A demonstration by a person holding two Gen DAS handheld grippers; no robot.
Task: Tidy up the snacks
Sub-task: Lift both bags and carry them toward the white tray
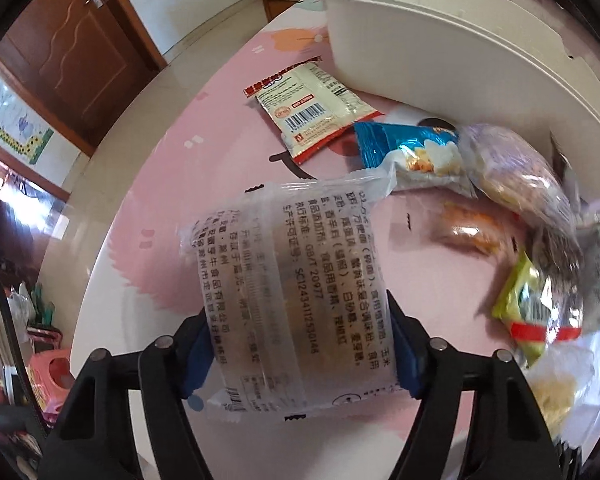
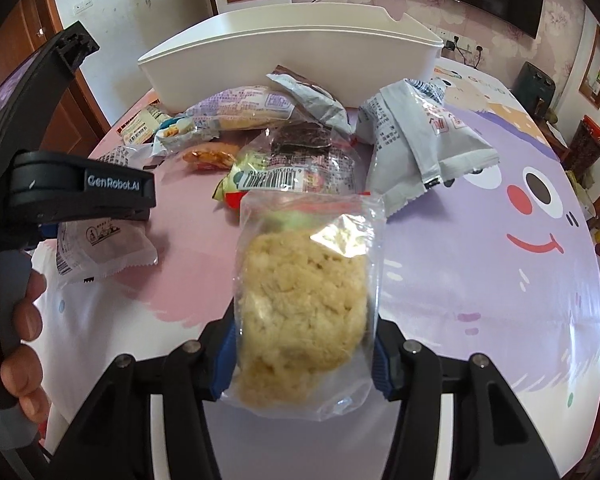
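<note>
Now a clear noodle pack (image 1: 296, 292) is pinched between the left gripper (image 1: 300, 356) jaws, and a cookie bag (image 2: 304, 304) by the right gripper (image 2: 300, 360). Both are held near the white bin (image 2: 292, 52), just before the snack pile (image 2: 284, 152).

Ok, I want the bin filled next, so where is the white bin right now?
The white bin stands at the table's far side in the right wrist view, empty as far as visible, directly behind the snack pile.
</note>
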